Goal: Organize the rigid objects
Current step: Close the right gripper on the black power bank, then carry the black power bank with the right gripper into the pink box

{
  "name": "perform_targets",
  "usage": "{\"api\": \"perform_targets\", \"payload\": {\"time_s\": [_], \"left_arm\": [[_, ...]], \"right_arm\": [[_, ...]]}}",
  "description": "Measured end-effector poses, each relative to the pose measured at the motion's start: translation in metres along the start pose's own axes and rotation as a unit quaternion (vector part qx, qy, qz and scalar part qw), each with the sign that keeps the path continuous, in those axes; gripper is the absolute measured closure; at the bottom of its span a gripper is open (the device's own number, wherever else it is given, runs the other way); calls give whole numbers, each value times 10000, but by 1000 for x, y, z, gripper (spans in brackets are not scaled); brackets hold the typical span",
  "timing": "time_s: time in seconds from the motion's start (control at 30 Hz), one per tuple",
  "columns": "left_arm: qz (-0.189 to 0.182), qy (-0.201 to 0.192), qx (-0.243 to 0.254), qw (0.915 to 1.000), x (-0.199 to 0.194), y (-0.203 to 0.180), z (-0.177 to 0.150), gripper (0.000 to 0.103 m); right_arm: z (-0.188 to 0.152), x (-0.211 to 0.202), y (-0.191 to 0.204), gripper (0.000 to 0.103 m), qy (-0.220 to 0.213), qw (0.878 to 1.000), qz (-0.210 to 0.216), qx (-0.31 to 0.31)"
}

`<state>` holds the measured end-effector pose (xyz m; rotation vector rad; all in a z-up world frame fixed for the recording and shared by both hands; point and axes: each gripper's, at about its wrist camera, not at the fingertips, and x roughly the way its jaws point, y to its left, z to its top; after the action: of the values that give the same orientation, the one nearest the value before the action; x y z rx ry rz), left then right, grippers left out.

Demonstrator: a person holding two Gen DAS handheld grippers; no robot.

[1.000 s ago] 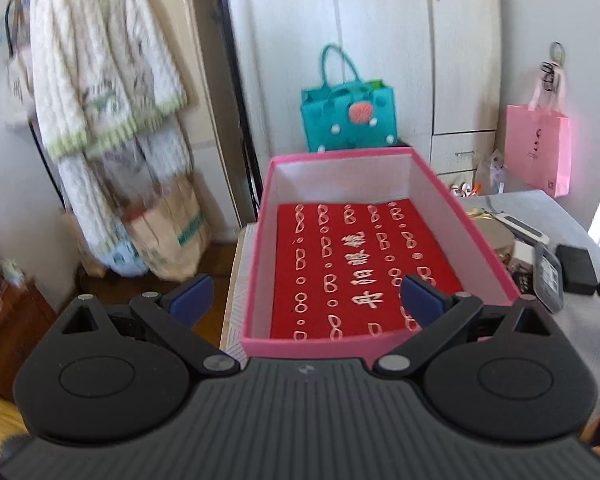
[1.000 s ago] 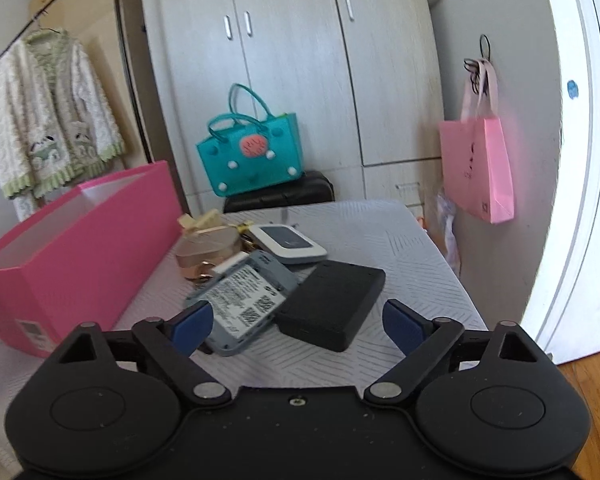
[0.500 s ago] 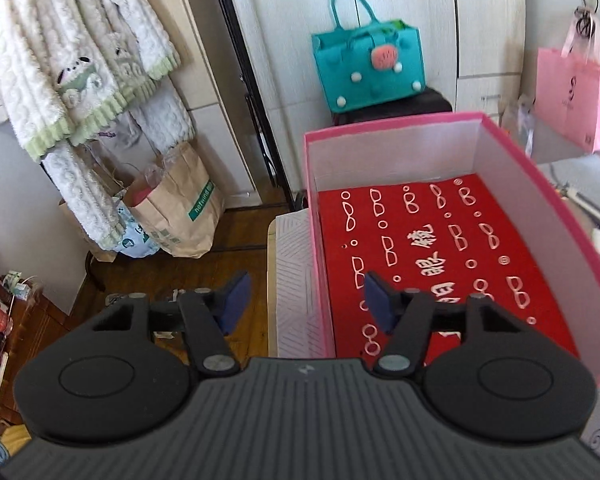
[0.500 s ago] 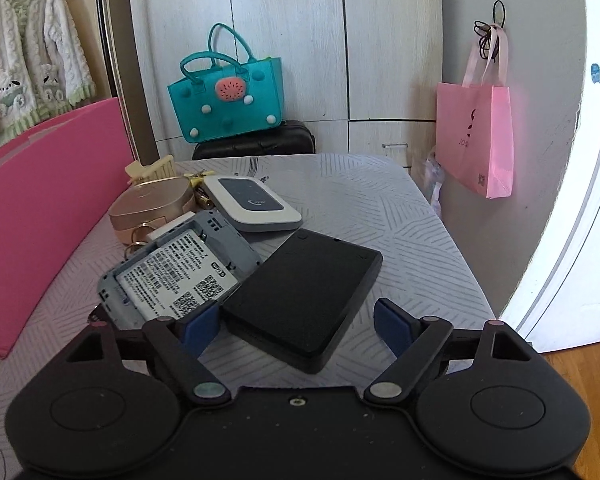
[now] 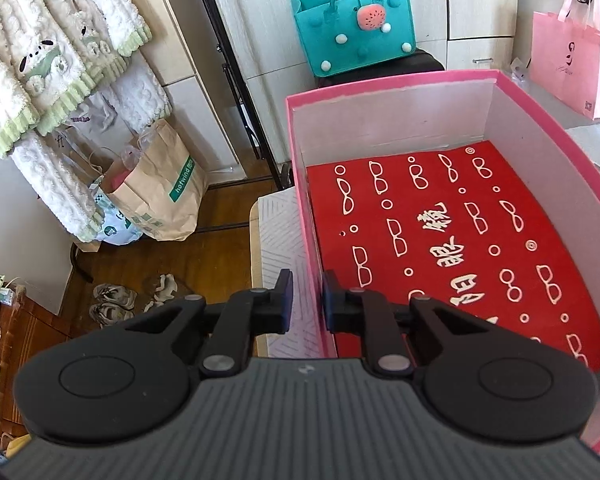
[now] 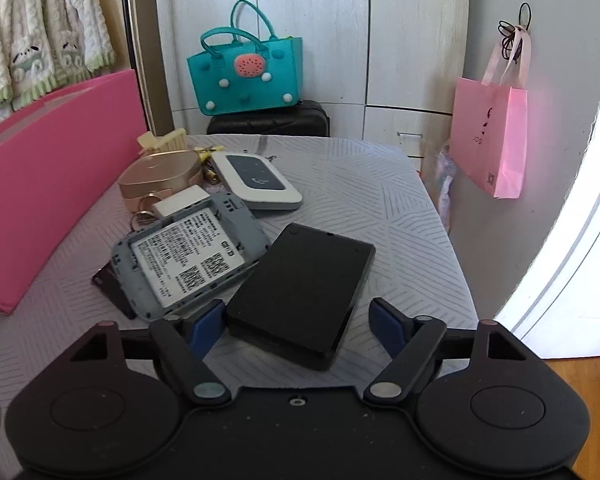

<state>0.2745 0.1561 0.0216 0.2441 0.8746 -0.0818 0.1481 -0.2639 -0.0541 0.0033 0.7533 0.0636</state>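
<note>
The pink box [image 5: 392,80] with a red printed lining stands open on the table. My left gripper [image 5: 305,300] straddles its left wall near the front corner. Its jaws are closing, one pad inside the box and one outside, and a thin strip of cloth still shows beside the outer pad. My right gripper [image 6: 296,320] hovers low over a black flat drive [image 6: 304,292]. Its jaws are closing slowly, wide apart, with the drive's near end between them and the right pad clear of it. Beyond lie a grey router [image 6: 188,256] with its label up, a white router [image 6: 256,180] and a gold case [image 6: 160,174].
The box's pink side [image 6: 56,184] stands left of the pile. A white charger [image 6: 182,202], a comb [image 6: 162,138] and keys lie among the devices. The table's right edge [image 6: 456,264] drops beside a pink bag [image 6: 492,140]. Paper bags [image 5: 160,188] and shoes [image 5: 112,300] sit on the floor.
My left gripper has slid left from the box's middle to its left wall and closed from wide open to a narrow gap. My right gripper has come down onto the black drive.
</note>
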Motion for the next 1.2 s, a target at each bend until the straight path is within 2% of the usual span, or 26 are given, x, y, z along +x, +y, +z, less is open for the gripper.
{"api": "perform_targets", "payload": {"time_s": [0.07,0.17,0.3,0.4,0.57,0.67,0.83,1.03,1.2], "left_arm": [[-139,-6,-18,9999,2,0,0,98],[-36,-104,133,9999,1,-5,-2,98],[66,-232,283,9993,-1,-11,-6,97],[70,-296,349,9989,-4,-13,-8,97],[204,-449,533,9974,-12,-23,-13,97],[140,-500,493,9974,-17,-24,-16,97],[17,-499,326,9982,-25,-24,-28,97],[108,-457,27,9989,-29,-24,-34,97],[219,-429,108,9988,-29,-25,-34,97]], "right_arm": [[5,7,0,19,20,9999,-35,105],[13,20,-1,18,86,9993,-197,314],[20,21,-5,35,50,9992,-198,341],[20,18,-11,35,129,9993,71,341],[15,11,-10,35,261,9996,17,86],[11,8,-13,33,282,9995,15,124],[7,4,-18,37,177,9997,123,101],[6,-1,-19,37,184,9997,186,24],[3,-6,-24,37,321,9985,418,158]]}}
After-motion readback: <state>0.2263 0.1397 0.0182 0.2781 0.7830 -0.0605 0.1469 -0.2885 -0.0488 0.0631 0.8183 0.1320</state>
